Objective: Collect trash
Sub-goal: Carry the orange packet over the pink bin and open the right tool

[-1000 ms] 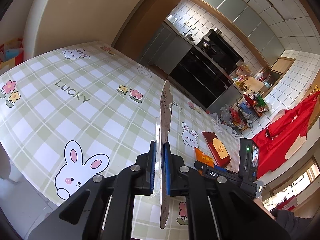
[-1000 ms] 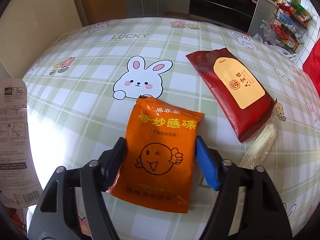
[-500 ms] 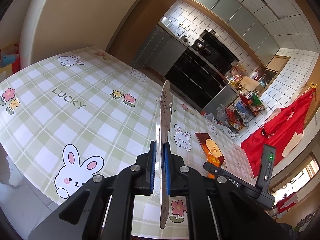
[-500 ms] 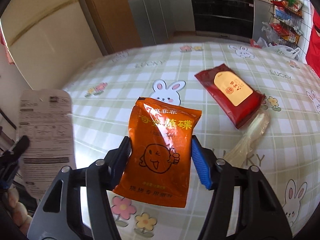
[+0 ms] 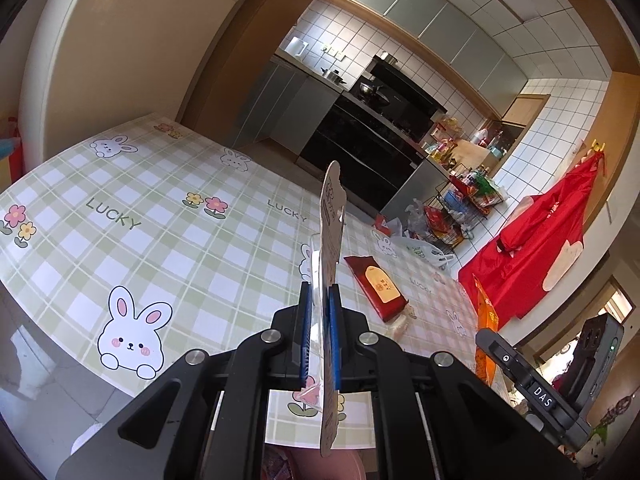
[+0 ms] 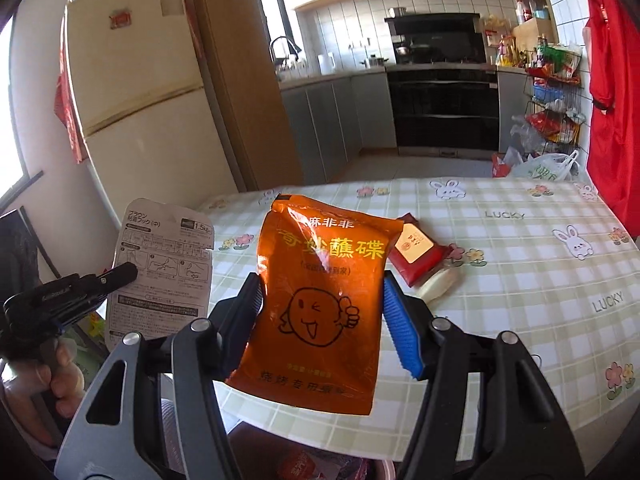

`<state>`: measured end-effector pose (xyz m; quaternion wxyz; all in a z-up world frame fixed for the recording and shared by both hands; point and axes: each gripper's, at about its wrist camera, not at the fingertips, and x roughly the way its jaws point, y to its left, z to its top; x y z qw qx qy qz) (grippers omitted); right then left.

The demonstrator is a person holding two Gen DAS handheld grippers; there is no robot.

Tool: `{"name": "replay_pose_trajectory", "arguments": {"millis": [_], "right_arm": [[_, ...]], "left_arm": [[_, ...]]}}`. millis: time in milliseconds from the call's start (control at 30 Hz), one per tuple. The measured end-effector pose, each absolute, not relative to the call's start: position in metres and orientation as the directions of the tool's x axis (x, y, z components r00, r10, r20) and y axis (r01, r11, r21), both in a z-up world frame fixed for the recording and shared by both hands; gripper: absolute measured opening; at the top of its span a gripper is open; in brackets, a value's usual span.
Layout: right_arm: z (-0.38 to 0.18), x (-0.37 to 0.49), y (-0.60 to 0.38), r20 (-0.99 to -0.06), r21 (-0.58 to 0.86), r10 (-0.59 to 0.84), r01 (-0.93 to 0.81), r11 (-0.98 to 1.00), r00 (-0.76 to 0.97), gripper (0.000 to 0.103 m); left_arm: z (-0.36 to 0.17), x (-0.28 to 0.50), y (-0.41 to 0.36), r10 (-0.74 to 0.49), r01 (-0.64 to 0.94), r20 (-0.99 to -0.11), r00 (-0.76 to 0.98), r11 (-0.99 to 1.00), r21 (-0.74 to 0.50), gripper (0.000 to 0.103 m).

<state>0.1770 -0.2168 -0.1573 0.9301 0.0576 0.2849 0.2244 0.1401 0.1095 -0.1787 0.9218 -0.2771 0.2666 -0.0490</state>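
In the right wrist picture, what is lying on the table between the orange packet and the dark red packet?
Nothing: the right wrist view shows bare checked tablecloth between the held orange packet and the dark red packet.

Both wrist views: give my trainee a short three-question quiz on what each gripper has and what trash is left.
1. True or false: the left gripper is shut on a white backing card.
2. What does the right gripper hold: A) orange sauce packet, B) a green bottle, C) nothing?
3. Name one piece of trash lying on the table.

Key: 1 true. 2 A. 3 The red packet, or the clear wrapper touching it.
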Motion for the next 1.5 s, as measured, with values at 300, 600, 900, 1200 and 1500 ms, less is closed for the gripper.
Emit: {"name": "replay_pose_trajectory", "arguments": {"millis": [300, 600, 900, 1200, 1500], "right_arm": [[-0.142, 0.121, -0.236, -0.461, 0.216, 0.477, -0.427, 0.878, 0.748, 0.061], [-0.133, 0.080, -0.227, -0.466, 0.206, 0.509, -0.471, 0.858, 0.724, 0.061], [-0.126, 0.061, -0.207, -0.477, 0.149, 0.510, -0.506, 0.850, 0.716, 0.065], [-0.130, 0.068, -0.200, -0.486, 0.124, 0.508, -0.520, 0.845, 0.711, 0.074], [-0.123, 0.061, -0.197, -0.455, 0.095, 0.516, -0.537, 0.838, 0.726, 0.085]], "left_arm": [[-0.151, 0.101, 0.089, -0.245, -0.014, -0.441, 0.864, 0.862, -0.506, 0.008], [-0.130, 0.056, 0.096, -0.223, -0.007, -0.401, 0.889, 0.868, -0.497, 0.008], [-0.124, 0.043, 0.101, -0.236, 0.009, -0.370, 0.899, 0.853, -0.522, 0.008], [-0.129, 0.046, 0.106, -0.234, -0.004, -0.382, 0.894, 0.848, -0.530, 0.008], [-0.131, 0.049, 0.103, -0.241, 0.000, -0.387, 0.890, 0.849, -0.528, 0.008]]}}
